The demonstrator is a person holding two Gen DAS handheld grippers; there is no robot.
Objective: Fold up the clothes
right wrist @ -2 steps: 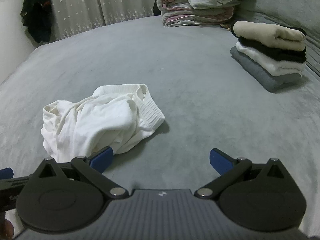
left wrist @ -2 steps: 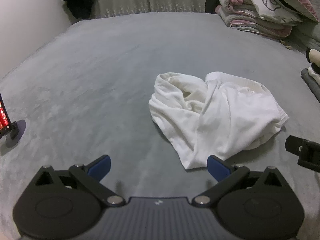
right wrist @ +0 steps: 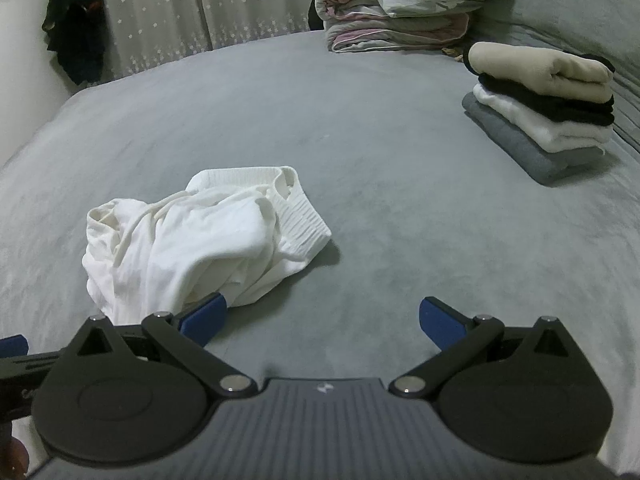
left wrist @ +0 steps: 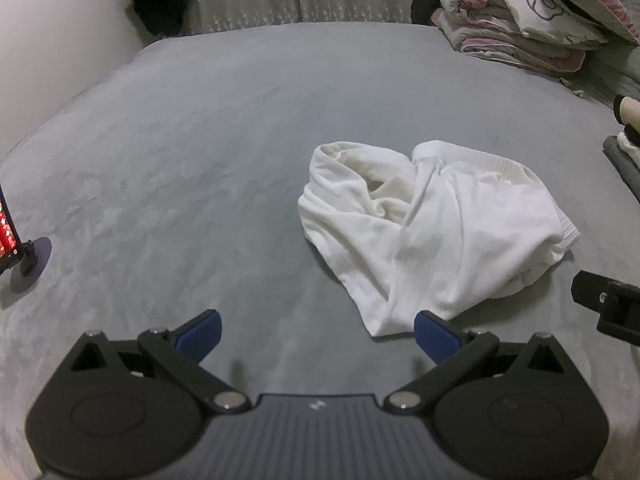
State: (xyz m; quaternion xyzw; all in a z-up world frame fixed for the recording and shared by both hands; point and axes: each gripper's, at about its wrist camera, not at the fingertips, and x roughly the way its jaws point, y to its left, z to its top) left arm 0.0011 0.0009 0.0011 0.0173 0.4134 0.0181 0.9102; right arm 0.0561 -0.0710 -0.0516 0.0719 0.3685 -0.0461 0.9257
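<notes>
A crumpled white garment (left wrist: 432,232) with a ribbed waistband and a drawstring lies in a heap on the grey bed (left wrist: 224,152). In the right wrist view the same garment (right wrist: 200,240) sits to the left of centre. My left gripper (left wrist: 318,334) hovers near its lower corner, fingers spread wide with only bedspread between them. My right gripper (right wrist: 322,318) is open too, its left blue fingertip (right wrist: 206,312) just at the garment's near edge, nothing held. Part of the right gripper shows at the right edge of the left wrist view.
A stack of folded clothes (right wrist: 548,120), beige on top of black, white and grey, sits at the right. Folded quilts and pillows (right wrist: 400,12) are piled at the back. Behind the bed hangs a curtain (right wrist: 224,4) with dark clothing (right wrist: 76,24). A small stand with a red-lit device (left wrist: 24,256) stands at left.
</notes>
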